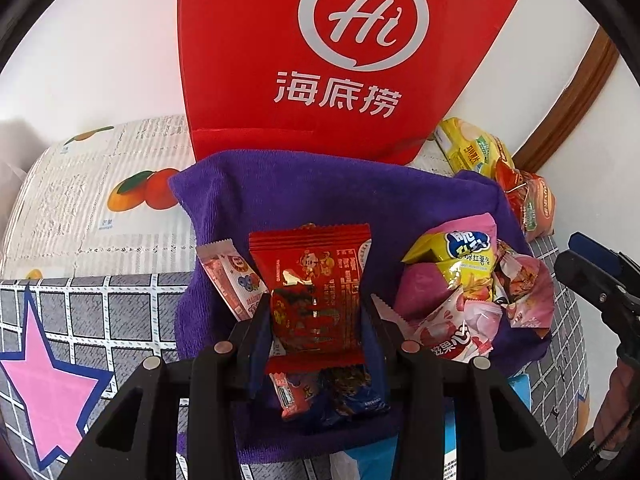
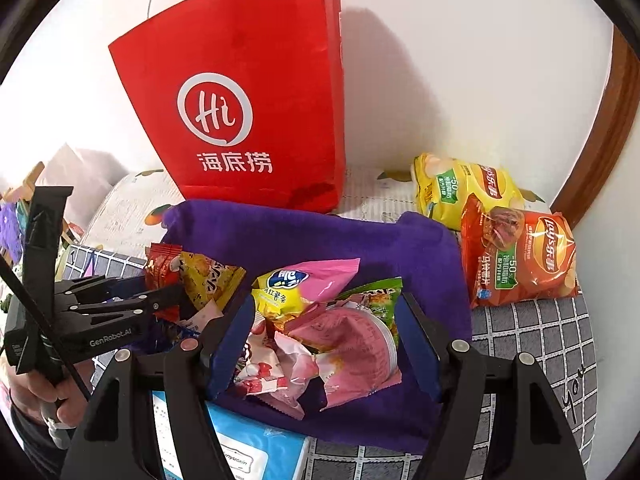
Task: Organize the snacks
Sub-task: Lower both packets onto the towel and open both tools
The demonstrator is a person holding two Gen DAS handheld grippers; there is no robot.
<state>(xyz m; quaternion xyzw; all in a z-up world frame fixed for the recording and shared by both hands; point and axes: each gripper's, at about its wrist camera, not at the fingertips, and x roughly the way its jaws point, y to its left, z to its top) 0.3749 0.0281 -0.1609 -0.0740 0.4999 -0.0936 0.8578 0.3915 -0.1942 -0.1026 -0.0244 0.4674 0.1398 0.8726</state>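
Observation:
My left gripper (image 1: pixel 316 304) is shut on a red snack packet (image 1: pixel 316 288) and holds it above the purple cloth (image 1: pixel 304 188). A pink striped sachet (image 1: pixel 232 276) lies just left of it, and small packets (image 1: pixel 320 396) lie under it. A pile of pink and yellow snack bags (image 1: pixel 472 292) sits on the cloth's right. My right gripper (image 2: pixel 324 312) is open around that pile (image 2: pixel 320 332), one finger on each side. The left gripper (image 2: pixel 160 300) with the red packet (image 2: pixel 160 268) shows at the left of the right wrist view.
A red paper bag (image 2: pixel 248 120) stands against the white wall behind the cloth. Yellow (image 2: pixel 460 188) and orange (image 2: pixel 520 256) chip bags lie at the back right. A blue tissue pack (image 2: pixel 240 448) lies at the cloth's near edge. A wooden frame (image 2: pixel 600 140) runs at the right.

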